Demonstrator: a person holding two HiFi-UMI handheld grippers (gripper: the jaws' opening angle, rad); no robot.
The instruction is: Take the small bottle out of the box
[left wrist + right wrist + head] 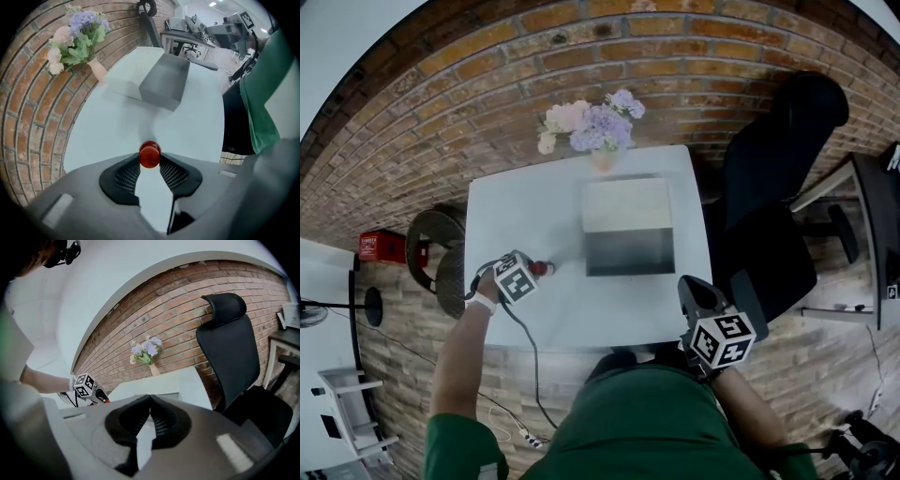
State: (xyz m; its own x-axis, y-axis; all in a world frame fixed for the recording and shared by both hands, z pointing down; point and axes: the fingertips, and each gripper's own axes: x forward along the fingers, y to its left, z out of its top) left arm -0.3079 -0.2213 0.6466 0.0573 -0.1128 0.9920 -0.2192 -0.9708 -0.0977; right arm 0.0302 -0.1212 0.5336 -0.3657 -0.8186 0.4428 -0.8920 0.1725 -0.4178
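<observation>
My left gripper (150,163) is clamped on the red-capped bottle (149,153), which is out of the box (628,251) and left of it, over the table (609,314). My right gripper (149,399) is pinched together and empty, on my side of the box. I can't make out the box's inside.

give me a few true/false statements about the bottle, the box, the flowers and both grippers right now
1. The left gripper has its fingers closed on the red cap of the small bottle. True.
2. The small bottle sits inside the box. False: it is outside, over the table, left of the box in the head view.
3. The right gripper has its fingers together with nothing between them. True.
4. The flowers stand at the table's near edge, beside the person. False: they stand at the far edge, against the brick wall.
</observation>
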